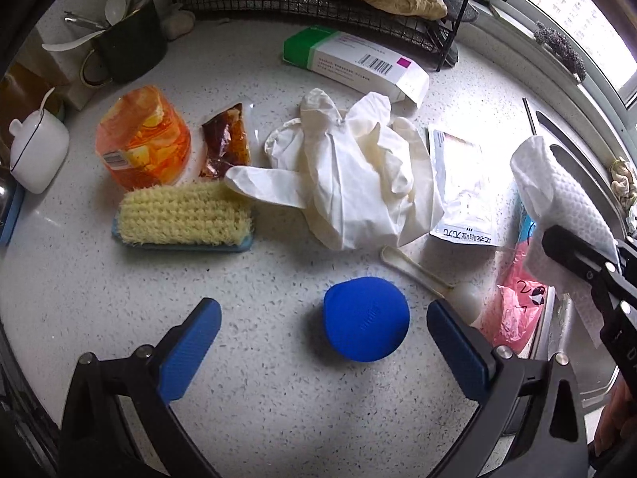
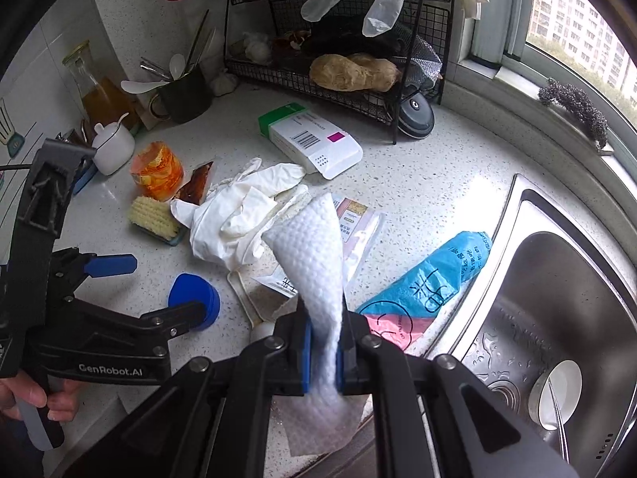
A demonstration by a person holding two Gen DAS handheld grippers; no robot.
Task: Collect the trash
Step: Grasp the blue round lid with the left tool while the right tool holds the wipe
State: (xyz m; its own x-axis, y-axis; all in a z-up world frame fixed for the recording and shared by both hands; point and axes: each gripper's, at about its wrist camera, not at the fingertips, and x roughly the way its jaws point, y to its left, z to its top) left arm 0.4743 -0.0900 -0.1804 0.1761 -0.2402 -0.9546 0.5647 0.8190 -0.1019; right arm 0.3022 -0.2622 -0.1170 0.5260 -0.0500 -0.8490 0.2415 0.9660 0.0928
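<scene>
Step in hand: right gripper, jaws clamped on one white paper towel, holds it above the worktop beside the sink. Left gripper, jaws wide apart, hangs over one blue cap.

Next, likely: close on the cap.

Also lying: one glove heap, one box, one brush, two sachets, one spoon, one plastic bag.

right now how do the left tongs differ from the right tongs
The left tongs stand wide open with nothing between them, hovering over the blue lid; the right tongs are shut on a white paper towel. The left point down at the counter, the right are nearer the sink. Both have blue pads.
</scene>
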